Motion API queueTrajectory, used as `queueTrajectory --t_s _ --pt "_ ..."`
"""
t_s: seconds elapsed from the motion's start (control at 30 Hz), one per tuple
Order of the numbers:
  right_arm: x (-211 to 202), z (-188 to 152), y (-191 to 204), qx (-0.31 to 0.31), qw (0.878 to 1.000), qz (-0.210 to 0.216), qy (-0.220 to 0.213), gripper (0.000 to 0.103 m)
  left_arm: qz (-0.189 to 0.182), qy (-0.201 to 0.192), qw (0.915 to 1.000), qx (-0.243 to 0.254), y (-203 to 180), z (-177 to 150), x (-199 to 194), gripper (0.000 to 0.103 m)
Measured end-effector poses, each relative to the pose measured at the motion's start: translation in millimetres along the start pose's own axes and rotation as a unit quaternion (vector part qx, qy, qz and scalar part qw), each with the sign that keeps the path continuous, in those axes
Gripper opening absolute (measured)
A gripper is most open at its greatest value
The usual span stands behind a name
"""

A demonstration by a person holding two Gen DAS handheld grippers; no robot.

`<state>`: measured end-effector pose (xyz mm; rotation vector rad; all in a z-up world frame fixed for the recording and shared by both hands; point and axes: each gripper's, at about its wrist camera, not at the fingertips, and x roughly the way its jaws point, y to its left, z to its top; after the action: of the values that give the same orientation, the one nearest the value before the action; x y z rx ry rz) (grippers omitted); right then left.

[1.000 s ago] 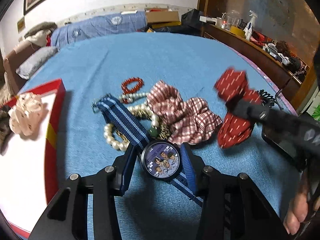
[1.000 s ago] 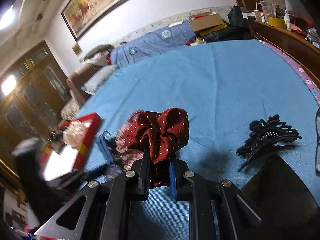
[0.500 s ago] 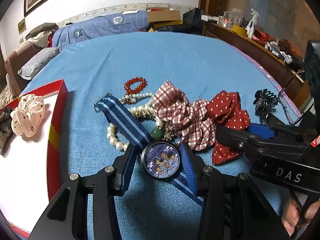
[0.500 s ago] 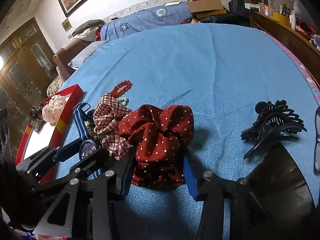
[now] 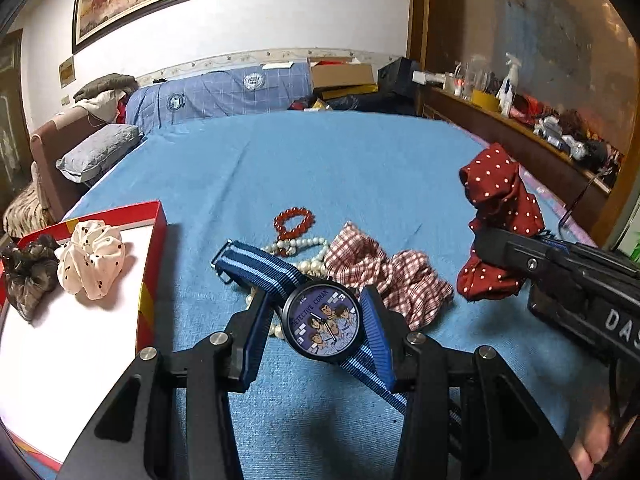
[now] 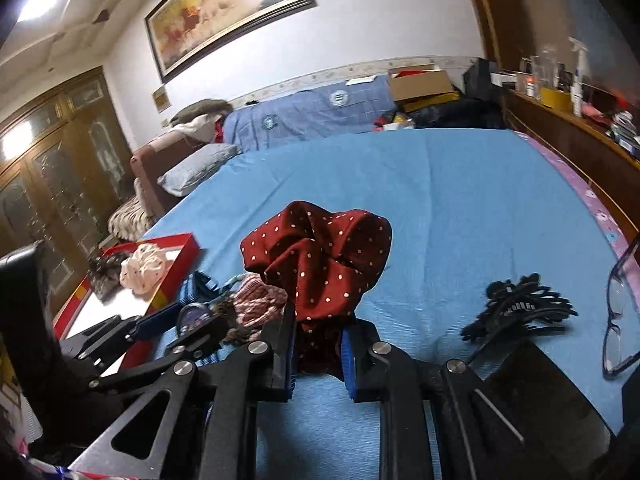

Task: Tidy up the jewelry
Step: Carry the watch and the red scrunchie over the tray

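**Both grippers loaded: watch on the left, red scrunchie on the right**

Room & edges: just ahead of the left gripper (image 5: 320, 320) lies a tight jewelry cluster; beyond it the blue bedspread (image 5: 340, 168) runs bare to the far pillows. Ahead of the right gripper (image 6: 316, 340) the spread is bare too. To its right, near: a black claw clip (image 6: 520, 312), then eyeglasses (image 6: 620, 320) by the bed's pink-trimmed edge. Wooden shelf w/ bottles farther right.

Container: red box (image 5: 156, 248) w/ white floor, left of the left gripper, near. Inside, at its far end: cream dotted scrunchie (image 5: 90, 260) and a dark sheer scrunchie (image 5: 28, 272), touching side by side. Rest of the box floor bare.

Grippers: left jaws part-open, pads clamped on the case of a cartoon-dial watch (image 5: 324, 322); its blue striped strap (image 5: 256, 268) trails fwd-left over a pearl strand (image 5: 296, 246). Just past that, a red bead bracelet (image 5: 294, 220); a plaid scrunchie (image 5: 384, 272) sits fwd-right, touching the pearls.

Right jaws narrow, having just closed in, pinching the lower part of a red polka-dot scrunchie (image 6: 320, 260); fabric bunches up above the fingertips, lifted clear of the spread. From the left view it hangs off to the right, apart from the plaid one. A hand (image 5: 592, 444) shows at that view's lower right, behind the right gripper.
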<state>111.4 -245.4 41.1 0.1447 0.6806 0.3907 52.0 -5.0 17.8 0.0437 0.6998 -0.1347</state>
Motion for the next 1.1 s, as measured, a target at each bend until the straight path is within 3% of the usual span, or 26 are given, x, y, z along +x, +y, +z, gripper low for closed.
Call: queueTrajectory --t_s 0.5,1.1 --pt "4.7 -2.6 7.4 -0.015 1.0 0.001 0.013 0.019 0.043 -0.023 0.9986 0.023 -8.8 -1.1 -6.5 0.043" --pt "6.3 -4.4 8.9 -0.017 1.0 -0.002 0.014 0.019 0.043 -0.027 0.9984 0.025 -11.7 -2.0 -8.7 0.043"
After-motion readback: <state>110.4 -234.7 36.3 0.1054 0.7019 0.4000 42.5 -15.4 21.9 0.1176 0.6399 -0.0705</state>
